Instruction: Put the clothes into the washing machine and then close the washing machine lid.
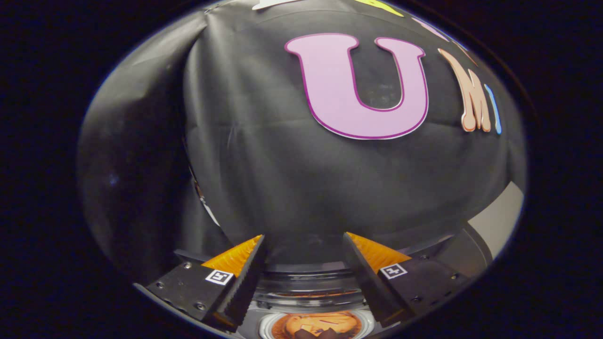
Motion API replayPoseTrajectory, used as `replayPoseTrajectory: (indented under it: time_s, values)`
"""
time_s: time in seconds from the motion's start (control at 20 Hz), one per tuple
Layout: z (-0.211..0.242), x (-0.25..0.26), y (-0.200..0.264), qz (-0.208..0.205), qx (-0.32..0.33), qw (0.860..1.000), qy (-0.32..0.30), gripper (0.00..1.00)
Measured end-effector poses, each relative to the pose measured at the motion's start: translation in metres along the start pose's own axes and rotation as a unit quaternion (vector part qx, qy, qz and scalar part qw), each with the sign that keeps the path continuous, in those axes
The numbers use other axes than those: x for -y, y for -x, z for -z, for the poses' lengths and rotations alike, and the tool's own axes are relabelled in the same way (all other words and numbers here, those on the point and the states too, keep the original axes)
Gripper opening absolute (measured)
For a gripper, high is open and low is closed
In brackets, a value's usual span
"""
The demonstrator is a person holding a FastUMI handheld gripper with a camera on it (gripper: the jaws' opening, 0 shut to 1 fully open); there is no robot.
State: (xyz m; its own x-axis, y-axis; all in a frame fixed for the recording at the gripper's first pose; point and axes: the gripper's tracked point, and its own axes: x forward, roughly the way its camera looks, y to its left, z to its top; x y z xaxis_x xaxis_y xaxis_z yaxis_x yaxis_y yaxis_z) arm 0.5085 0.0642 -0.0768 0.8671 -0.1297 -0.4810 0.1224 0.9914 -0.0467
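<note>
Spread and holding nothing, the tool (pixel 304 245) sits above the washing machine (pixel 311 287), whose drum shows between its fingers.

Gripper (pixel 304 242) fingers standing apart, nothing sitting between them. Washer (pixel 313 294) lying low, just ahead of fingers, showing in gap between them. Lid (pixel 311 282) sitting on far side of washer opening, tilt hard to tell. Clothes (pixel 314 326) lying inside washer, nearest to fingers. Booth wall (pixel 282 169) hanging behind washer. Table (pixel 499 219) peeking out right of wall.
</note>
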Motion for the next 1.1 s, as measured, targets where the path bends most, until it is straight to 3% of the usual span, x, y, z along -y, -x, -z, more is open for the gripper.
replayPoseTrajectory:
  time_s: [1.1]
  values:
    - [-0.0032, 0.0030, -0.0057, -0.001, 0.006, 1.000, 0.025, 0.95]
